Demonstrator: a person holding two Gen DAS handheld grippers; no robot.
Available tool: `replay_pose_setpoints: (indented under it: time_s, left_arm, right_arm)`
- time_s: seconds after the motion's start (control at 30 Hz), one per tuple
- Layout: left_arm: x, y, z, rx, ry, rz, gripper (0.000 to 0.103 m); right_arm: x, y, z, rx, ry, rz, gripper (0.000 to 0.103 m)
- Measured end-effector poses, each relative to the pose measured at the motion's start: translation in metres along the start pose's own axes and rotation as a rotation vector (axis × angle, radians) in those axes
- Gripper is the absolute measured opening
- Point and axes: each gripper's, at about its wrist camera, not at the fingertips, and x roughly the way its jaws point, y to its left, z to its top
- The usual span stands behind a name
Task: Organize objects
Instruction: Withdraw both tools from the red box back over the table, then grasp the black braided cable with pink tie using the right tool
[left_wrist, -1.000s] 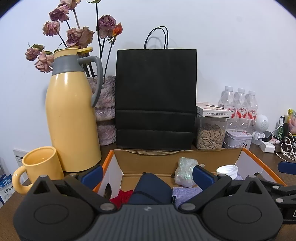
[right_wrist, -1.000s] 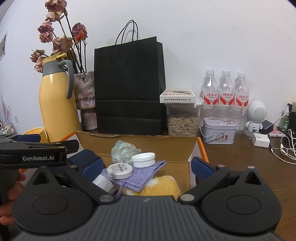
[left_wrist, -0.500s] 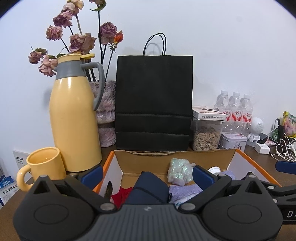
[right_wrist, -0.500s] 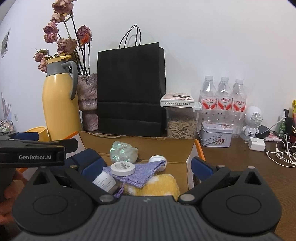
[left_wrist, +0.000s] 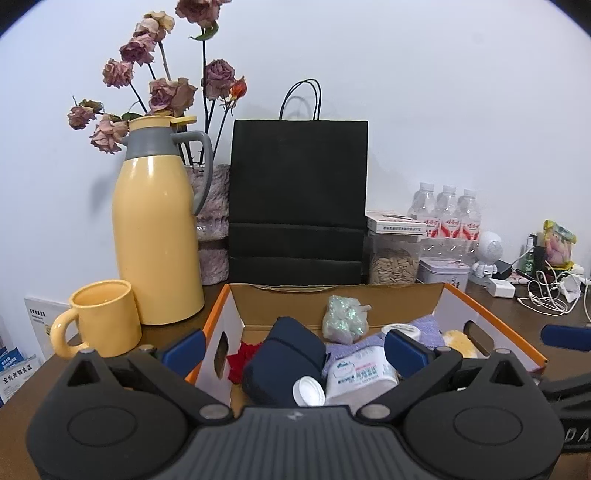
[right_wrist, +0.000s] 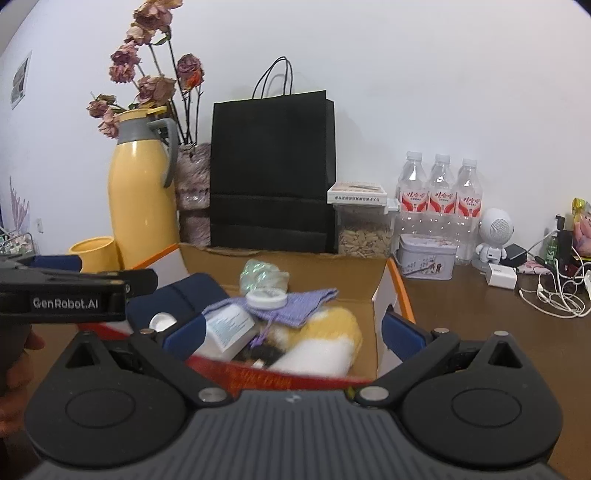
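Left gripper (left_wrist: 293, 345): jaws spread wide, nothing between the blue pads, nothing touched. Poised over the near left part of the cardboard box (left_wrist: 236, 306), above the navy pouch (left_wrist: 284, 356); presumably lined up to pick from that side.

Right gripper (right_wrist: 291, 330): jaws likewise wide apart, empty, no contact visible. Hovering over the near right part of the box, above the yellow-and-white plush (right_wrist: 325, 345). A blurred red edge (right_wrist: 280, 376) crosses just in front of its body; identity not clear.

Box contents, near to far: white cap (left_wrist: 308, 389) beside a white labelled packet (left_wrist: 360, 374); red fabric (left_wrist: 242, 360) at the left wall; lilac cloth bag (right_wrist: 295, 306) with a round white jar (right_wrist: 266, 297) resting on it; iridescent bundle (left_wrist: 345, 319) against the far wall. All heaped loosely, unsorted, so sorting appears barely begun.

Outside the box, far side: black paper bag (left_wrist: 297, 201) upright against the wall, yellow thermos (left_wrist: 157, 236) and yellow mug (left_wrist: 101, 319) to the left, seed container (left_wrist: 393, 260), tin (right_wrist: 426, 256) and three water bottles (right_wrist: 437, 195) to the right. Cables (right_wrist: 554, 291) at far right on the brown table (right_wrist: 480, 314).
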Motion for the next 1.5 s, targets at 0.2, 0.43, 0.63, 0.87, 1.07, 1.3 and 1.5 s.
replay_pose_setpoints:
  time_s: [0.2,0.43,0.63,0.87,1.07,1.3,1.5]
  left_arm:
    - [-0.017,0.002,-0.013,-0.002,0.026,-0.003,0.103]
    - [-0.034,0.006,-0.034,0.003,0.077,-0.011,0.103]
    - [-0.046,0.014,-0.051,-0.007,0.115,-0.007,0.103]
    - [-0.059,0.024,-0.063,-0.031,0.147,-0.003,0.103]
    - [-0.066,0.026,-0.069,-0.023,0.166,0.001,0.103]
    - [-0.071,0.030,-0.078,-0.020,0.207,-0.010,0.103]
    - [-0.072,0.034,-0.083,-0.028,0.231,-0.024,0.103]
  right_arm:
    - [-0.015,0.007,-0.014,0.002,0.029,0.009,0.103]
    - [-0.032,0.009,-0.031,0.025,0.059,0.000,0.103]
    - [-0.042,0.011,-0.044,0.024,0.101,-0.008,0.103]
    - [-0.053,0.016,-0.057,0.021,0.151,-0.006,0.103]
    - [-0.063,0.018,-0.064,0.027,0.173,-0.002,0.103]
    - [-0.071,0.015,-0.075,0.030,0.219,0.008,0.103]
    - [-0.069,0.016,-0.078,0.032,0.261,0.054,0.103]
